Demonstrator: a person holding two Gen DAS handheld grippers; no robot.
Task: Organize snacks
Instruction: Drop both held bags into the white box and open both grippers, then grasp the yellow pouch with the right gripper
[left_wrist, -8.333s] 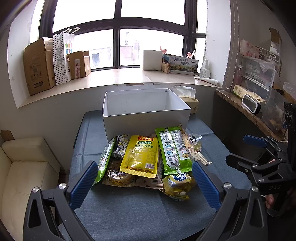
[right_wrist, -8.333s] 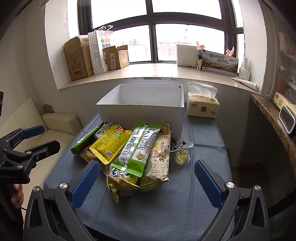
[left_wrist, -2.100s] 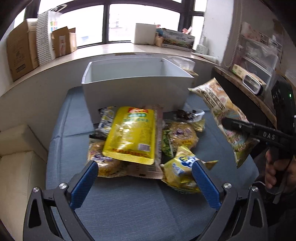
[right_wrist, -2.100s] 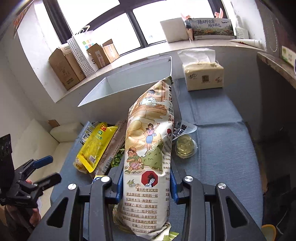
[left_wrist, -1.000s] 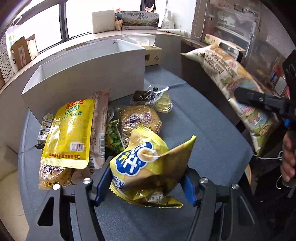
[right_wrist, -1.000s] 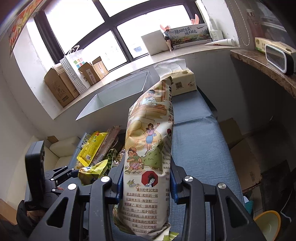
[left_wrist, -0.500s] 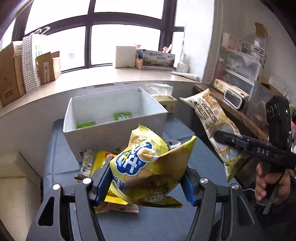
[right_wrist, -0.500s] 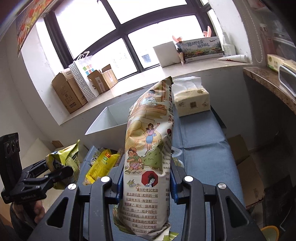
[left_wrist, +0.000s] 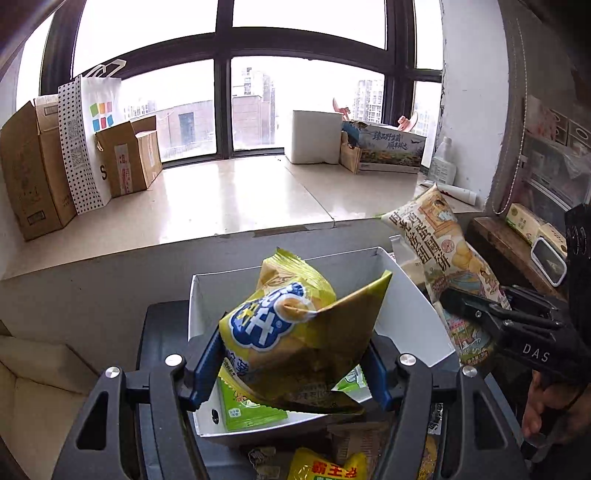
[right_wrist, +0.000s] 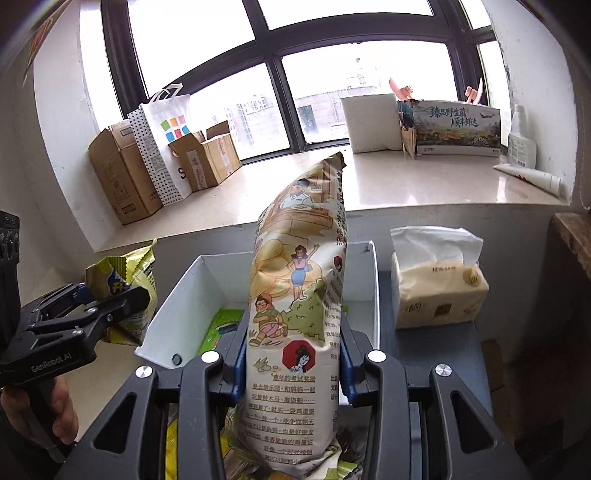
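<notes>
Partly done: green packets lay in the white box, left hand-held gripper clamped a yellow chip bag and right hand-held gripper clamped a tall cartoon snack bag above that box, more snacks remained on the bench before it

Room setting. A dark-framed window admits overcast daylight above a deep, pale, glossy sill. On the sill: cardboard boxes, a dotted paper bag, a white box. White walls. At right, a wooden shelf, its contents indistinct. Lower left, possibly a cream sofa.
</notes>
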